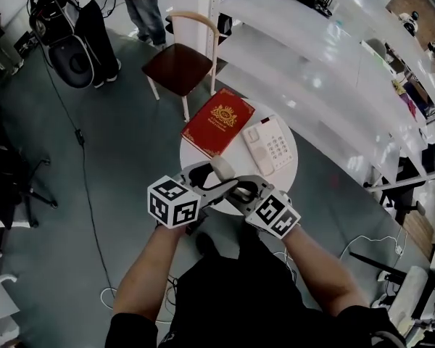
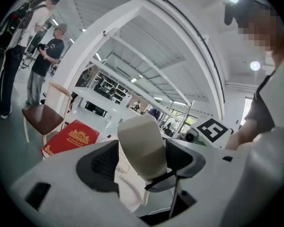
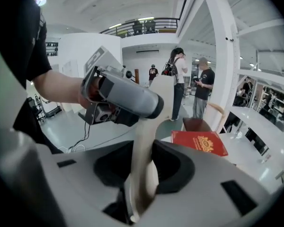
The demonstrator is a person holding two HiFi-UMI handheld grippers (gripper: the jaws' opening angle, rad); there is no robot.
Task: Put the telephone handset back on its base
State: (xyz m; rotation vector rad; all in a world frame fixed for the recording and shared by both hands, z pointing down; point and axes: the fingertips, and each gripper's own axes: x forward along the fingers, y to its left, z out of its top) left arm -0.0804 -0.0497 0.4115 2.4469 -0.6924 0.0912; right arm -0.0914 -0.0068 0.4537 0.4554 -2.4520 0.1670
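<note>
The white telephone base [image 1: 270, 146] with its keypad lies on the round white table [image 1: 192, 153], its cradle side empty. The cream handset [image 1: 221, 167] hangs over the table's near edge between both grippers. My right gripper [image 1: 245, 191] is shut on the handset [image 3: 149, 150], which is pinched narrow-side between its dark pads. My left gripper [image 1: 212, 182] has its jaws spread wide around the handset's broad end [image 2: 141, 148], with the pads close beside it and not visibly pressing. The base sits a little beyond and to the right of both grippers.
A red book [image 1: 217, 122] lies on the table left of the base. A wooden chair [image 1: 177, 64] stands behind the table. Long white shelving [image 1: 326, 71] runs along the right. People stand at the far back, and cables trail over the floor.
</note>
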